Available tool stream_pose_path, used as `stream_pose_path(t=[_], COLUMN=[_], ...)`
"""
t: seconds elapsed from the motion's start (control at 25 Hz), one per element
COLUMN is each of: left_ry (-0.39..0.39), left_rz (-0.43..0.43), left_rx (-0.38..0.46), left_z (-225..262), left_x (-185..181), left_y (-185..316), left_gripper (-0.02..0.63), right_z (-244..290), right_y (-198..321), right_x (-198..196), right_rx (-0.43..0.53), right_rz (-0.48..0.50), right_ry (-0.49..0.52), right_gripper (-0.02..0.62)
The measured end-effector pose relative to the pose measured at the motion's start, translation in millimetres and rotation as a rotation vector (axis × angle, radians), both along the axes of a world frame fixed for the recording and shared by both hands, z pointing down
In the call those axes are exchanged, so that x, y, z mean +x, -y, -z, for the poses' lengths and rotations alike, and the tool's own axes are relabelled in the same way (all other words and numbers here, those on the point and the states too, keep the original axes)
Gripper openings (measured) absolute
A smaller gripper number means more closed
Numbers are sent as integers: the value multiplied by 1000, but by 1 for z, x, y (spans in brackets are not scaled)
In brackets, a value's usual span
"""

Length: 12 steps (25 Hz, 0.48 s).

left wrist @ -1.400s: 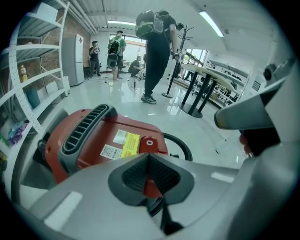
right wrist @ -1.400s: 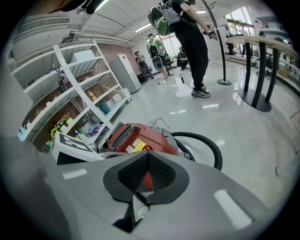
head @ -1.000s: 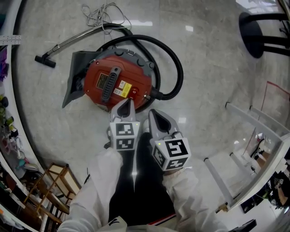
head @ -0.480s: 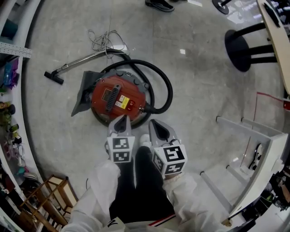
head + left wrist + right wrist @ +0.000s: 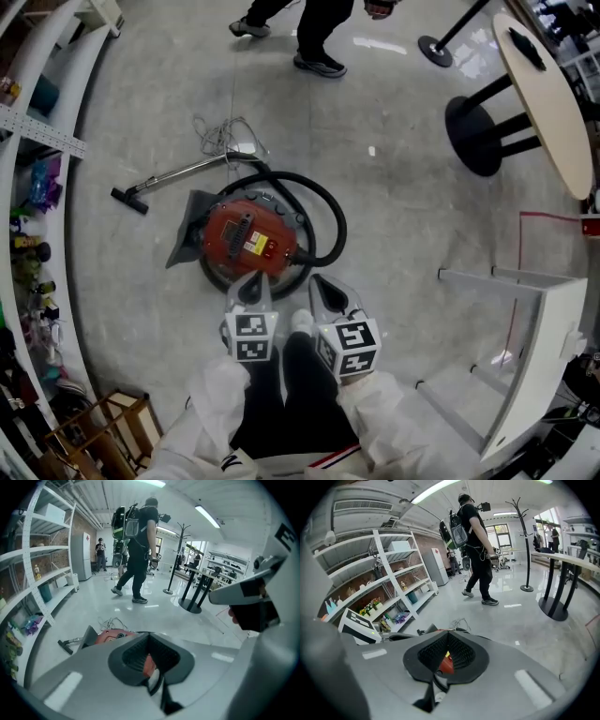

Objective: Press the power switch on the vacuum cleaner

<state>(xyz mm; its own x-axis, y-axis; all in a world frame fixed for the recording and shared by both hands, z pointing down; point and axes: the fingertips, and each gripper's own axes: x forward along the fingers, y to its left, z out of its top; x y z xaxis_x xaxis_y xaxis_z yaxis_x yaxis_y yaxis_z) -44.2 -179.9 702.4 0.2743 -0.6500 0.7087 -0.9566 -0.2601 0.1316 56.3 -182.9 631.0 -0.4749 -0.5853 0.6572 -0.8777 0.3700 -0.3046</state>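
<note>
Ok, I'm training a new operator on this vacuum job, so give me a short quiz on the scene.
1. True or false: the left gripper touches the red vacuum cleaner.
2. In the head view, the floor nozzle lies on which side of the vacuum cleaner? A left, B right, C near.
3. Fill in: the right gripper's jaws are ___.
Key: 1 false, it is held well above it. 2 A. 3 shut, on nothing.

The floor (image 5: 403, 178) is shining smooth and glossy under me. The vacuum cleaner (image 5: 246, 242) is showing glossy red plastic, its wand (image 5: 187, 171) gleaming like bare metal. My left gripper (image 5: 253, 279) and right gripper (image 5: 322, 284) are looking like matt grey plastic, and my sleeves (image 5: 211, 394) like white cloth.
</note>
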Motion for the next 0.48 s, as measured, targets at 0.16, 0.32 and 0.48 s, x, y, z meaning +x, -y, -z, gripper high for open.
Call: stream_pose_path(t=[0.16,0.32,0.48], left_ry=[3,1,-4], left_rz=[-2,-20,-28], left_rx=[16,64,95], left_z=[23,55,89], left_x=[3,7,7], left_y=[-1,7,9], left_gripper=[0,0,0], right_z=[21,41,68], right_y=[-4,-3,-2], right_x=[4,8,9], right_rx=[13,35,59], right_rz=[-14,-34,-34], right_ry=[12,14,10], right_gripper=[0,0,0])
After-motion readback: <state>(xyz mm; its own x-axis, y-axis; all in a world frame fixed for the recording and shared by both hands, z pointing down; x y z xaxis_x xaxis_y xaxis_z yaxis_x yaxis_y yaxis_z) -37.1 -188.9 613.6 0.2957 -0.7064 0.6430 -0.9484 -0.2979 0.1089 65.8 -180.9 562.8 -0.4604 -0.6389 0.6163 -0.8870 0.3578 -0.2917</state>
